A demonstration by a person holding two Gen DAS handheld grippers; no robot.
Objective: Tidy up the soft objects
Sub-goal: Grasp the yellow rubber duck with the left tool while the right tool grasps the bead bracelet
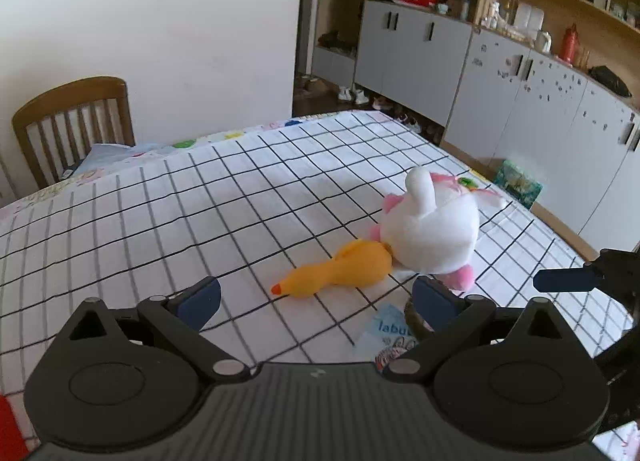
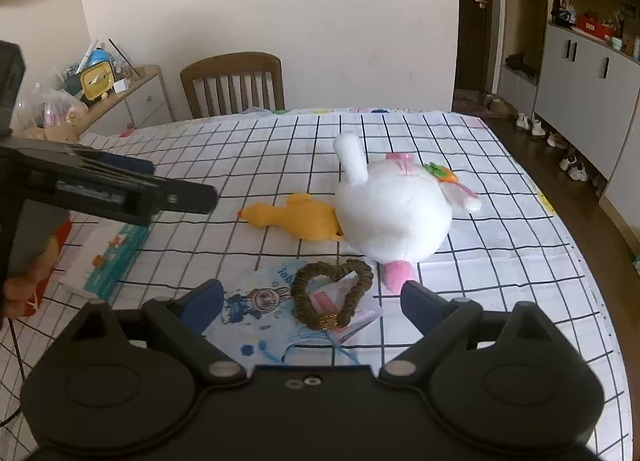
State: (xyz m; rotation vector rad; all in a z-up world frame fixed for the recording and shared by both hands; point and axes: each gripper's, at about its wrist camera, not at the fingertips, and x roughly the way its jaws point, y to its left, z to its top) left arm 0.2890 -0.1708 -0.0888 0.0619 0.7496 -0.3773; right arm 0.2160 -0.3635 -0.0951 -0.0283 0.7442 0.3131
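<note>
Both grippers hang spread and empty over the table. Leftmost, the left gripper point(image 1: 316, 297) faces the yellow rubber duck point(image 1: 340, 269), which lies just ahead of it, beak toward the left, long axis running crosswise into the white plush rabbit point(image 1: 432, 229) it touches. Nearer the right gripper point(image 2: 310, 301) sit a brown scrunchie point(image 2: 332, 297) and a blue printed cloth point(image 2: 260, 309). My guess: left takes the duck. Checked tablecloth point(image 2: 200, 141), wooden chair point(image 2: 232, 81) beyond, grey cabinets point(image 1: 520, 101) at right.
</note>
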